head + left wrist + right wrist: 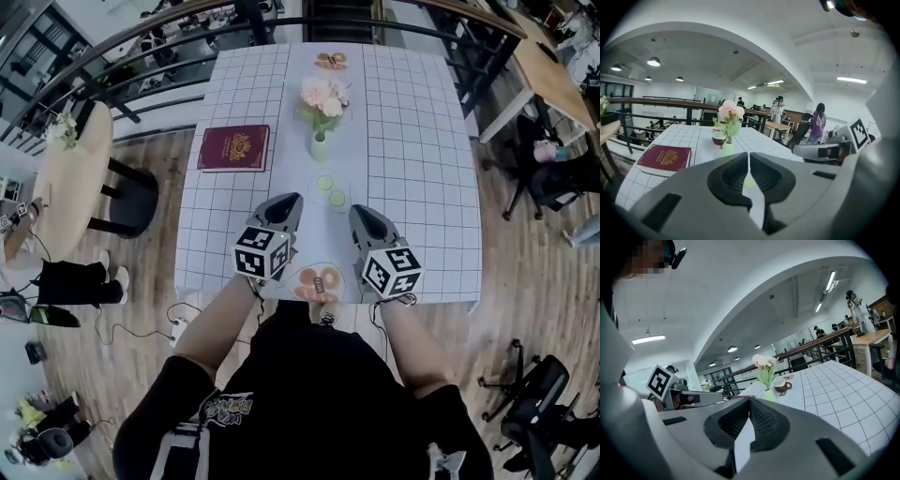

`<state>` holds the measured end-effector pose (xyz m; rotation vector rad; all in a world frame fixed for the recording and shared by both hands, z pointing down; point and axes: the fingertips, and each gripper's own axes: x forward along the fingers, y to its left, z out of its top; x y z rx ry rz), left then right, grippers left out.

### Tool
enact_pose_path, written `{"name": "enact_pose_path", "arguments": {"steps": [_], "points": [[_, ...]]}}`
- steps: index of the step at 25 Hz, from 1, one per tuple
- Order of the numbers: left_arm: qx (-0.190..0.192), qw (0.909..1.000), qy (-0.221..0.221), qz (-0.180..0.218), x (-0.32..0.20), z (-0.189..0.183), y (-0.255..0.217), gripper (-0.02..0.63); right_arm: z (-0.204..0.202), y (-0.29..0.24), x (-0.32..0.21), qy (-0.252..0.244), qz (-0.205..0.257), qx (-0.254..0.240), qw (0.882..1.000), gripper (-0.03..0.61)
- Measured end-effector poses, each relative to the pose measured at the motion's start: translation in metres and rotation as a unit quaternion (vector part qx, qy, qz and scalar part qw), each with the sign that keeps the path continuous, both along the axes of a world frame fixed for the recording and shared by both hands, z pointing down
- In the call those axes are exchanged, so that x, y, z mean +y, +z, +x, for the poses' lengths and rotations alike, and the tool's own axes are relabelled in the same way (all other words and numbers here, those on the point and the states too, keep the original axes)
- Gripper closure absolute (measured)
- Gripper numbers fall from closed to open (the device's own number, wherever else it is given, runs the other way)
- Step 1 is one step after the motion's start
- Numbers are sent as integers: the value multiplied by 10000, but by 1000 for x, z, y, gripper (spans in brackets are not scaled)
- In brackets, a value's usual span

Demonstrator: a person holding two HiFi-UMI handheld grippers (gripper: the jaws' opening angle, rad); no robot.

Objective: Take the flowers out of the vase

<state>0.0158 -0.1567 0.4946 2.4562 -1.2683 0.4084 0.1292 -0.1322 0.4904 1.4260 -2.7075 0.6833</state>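
Pale pink flowers [322, 96] with green leaves stand in a small light-green vase [320, 146] on the white gridded table [412, 169], past its middle. The flowers [731, 111] and vase [727, 149] show ahead in the left gripper view; the flowers [764, 362] rise beyond the jaws in the right gripper view. My left gripper [290, 202] and right gripper [360, 215] hover side by side over the table's near part, both shut and empty, well short of the vase.
A dark red book [234, 148] lies left of the vase. Two small green cups [330, 190] sit between the grippers and the vase. A plate of pastries [317, 281] lies at the near edge, another plate [331, 61] at the far end. A brown cup [780, 386] stands behind the vase.
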Motion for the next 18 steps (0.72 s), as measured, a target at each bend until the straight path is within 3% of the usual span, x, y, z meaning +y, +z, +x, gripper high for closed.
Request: {"name": "enact_pose_path", "arguments": {"steps": [5, 18], "points": [[-30, 9999, 128, 18, -39, 3, 3, 599, -8, 12, -24, 58, -114, 61, 9999, 558], [-138, 9962, 853, -68, -139, 23, 30, 398, -27, 50, -82, 391, -535, 189, 9976, 558]]}}
